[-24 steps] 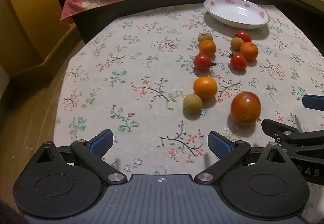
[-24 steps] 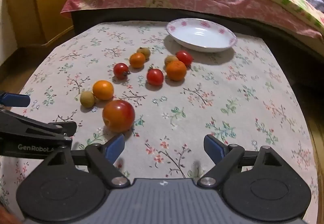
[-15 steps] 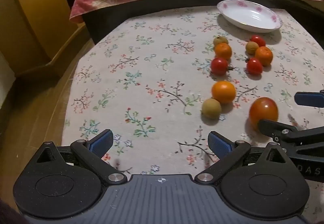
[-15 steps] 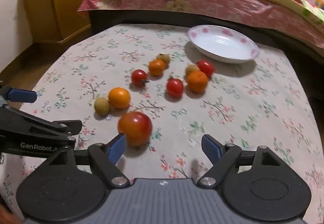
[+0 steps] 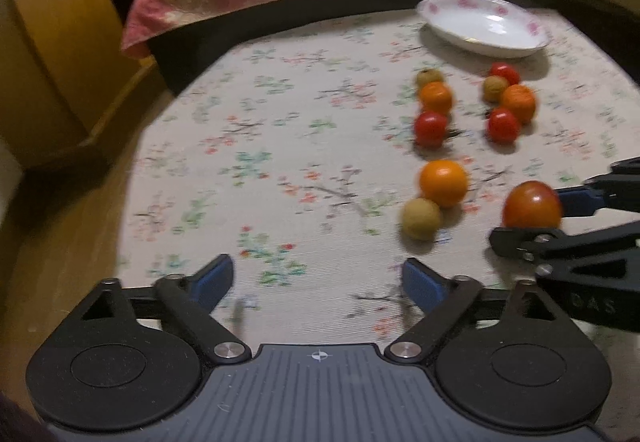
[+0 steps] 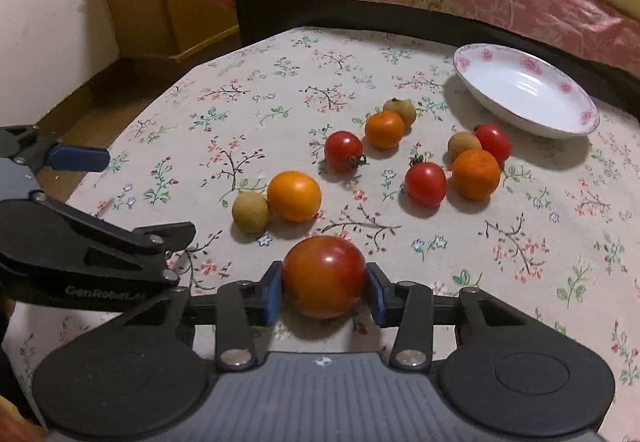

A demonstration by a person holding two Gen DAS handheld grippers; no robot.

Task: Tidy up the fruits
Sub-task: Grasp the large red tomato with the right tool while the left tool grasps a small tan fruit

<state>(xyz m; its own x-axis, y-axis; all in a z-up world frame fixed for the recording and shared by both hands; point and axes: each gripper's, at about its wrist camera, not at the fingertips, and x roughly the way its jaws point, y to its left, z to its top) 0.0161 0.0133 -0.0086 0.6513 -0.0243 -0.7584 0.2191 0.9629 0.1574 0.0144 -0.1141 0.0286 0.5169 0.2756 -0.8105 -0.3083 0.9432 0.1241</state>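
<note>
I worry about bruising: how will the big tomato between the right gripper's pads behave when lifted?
The big tomato looks smooth and glossy, so it may slip between the blue pads of the right gripper. It is round, so likely to roll if released. Probably soft-skinned; a hard squeeze could bruise it.

The right gripper [image 6: 325, 292], wide open a moment ago, now has its jaws closed against both sides of the big tomato [image 6: 324, 276], having slid forward around it. The left gripper [image 5: 318, 284] has swung leftward.
</note>
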